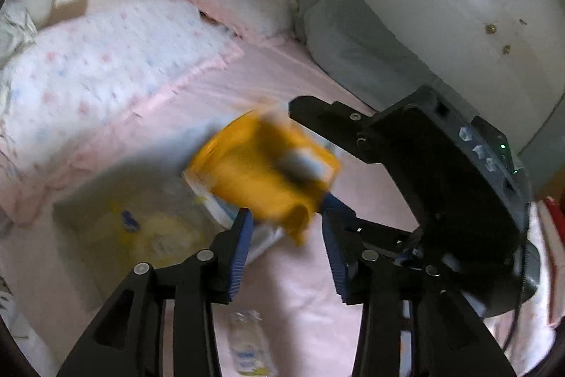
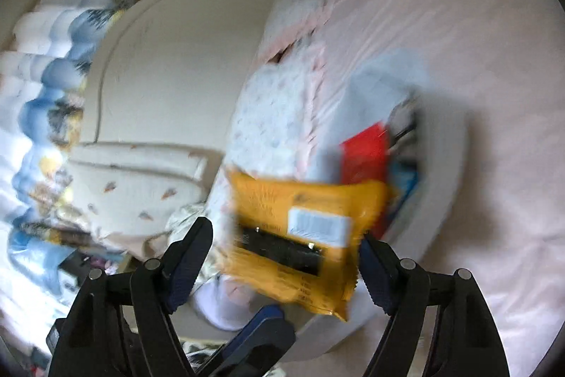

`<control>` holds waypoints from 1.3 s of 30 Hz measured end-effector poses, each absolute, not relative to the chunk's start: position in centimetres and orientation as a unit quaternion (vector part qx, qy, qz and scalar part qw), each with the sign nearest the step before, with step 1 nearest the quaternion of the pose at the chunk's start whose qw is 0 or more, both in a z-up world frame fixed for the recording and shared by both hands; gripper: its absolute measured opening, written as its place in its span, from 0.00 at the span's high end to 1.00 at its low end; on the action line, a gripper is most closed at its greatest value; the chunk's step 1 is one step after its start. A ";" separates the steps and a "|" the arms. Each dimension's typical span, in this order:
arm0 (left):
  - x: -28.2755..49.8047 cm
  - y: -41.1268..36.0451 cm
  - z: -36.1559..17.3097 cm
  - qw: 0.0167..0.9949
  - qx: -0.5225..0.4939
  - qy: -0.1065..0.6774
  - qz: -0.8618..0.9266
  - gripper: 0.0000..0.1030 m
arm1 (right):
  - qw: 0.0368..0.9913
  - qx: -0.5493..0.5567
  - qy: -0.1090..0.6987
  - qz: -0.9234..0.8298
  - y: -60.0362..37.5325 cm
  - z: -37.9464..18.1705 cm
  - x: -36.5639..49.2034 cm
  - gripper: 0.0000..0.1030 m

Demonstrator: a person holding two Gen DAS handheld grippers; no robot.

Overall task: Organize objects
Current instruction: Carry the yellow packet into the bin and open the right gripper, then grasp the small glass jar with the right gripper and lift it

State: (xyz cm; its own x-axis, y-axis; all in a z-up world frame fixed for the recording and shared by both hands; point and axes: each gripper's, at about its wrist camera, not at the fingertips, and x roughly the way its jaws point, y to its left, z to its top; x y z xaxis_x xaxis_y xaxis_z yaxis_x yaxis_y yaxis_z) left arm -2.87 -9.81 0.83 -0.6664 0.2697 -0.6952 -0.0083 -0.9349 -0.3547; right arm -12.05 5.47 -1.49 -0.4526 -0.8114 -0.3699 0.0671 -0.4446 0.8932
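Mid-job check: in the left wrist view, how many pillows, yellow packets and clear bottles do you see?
Pillows: 2 (pink-white pillow, grey pillow)
Yellow packet: 1
Clear bottle: 1
Total: 4

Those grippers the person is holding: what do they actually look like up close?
Each gripper is black plastic: the left gripper and right gripper have two angular fingers with cut-out slots, round silver pins at the joints and ribbed dark-blue pads. The left wrist view shows the right one's boxy black body, with small green lights and a thin black cable.
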 end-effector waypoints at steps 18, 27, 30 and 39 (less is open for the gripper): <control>-4.0 -13.1 -1.0 -0.018 -0.434 -0.126 0.892 0.59 | 0.264 0.472 -0.369 -0.755 3.2 -2.2 -9.2 0.27; -3.8 -16.6 -2.8 -0.081 -0.492 -0.168 0.850 0.59 | 0.152 0.602 -0.235 -0.748 5.7 -4.2 -4.9 0.26; -3.3 -17.4 -3.3 -0.114 -0.499 -0.175 0.841 0.59 | 0.155 0.664 -0.170 -0.711 3.7 -7.2 -4.3 0.26; -3.2 -15.6 -2.8 -0.099 -0.500 -0.160 0.845 0.59 | 0.156 0.731 -0.059 -0.662 -2.0 -12.7 -3.6 0.65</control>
State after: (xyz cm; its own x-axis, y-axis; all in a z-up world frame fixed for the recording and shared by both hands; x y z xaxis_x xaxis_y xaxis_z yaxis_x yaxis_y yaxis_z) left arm -3.17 -15.62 -2.79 -0.4796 -0.0078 -0.8775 0.3283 -0.9290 -0.1711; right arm -3.58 -2.01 -12.65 0.1169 -0.2926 -0.9490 0.1216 -0.9442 0.3061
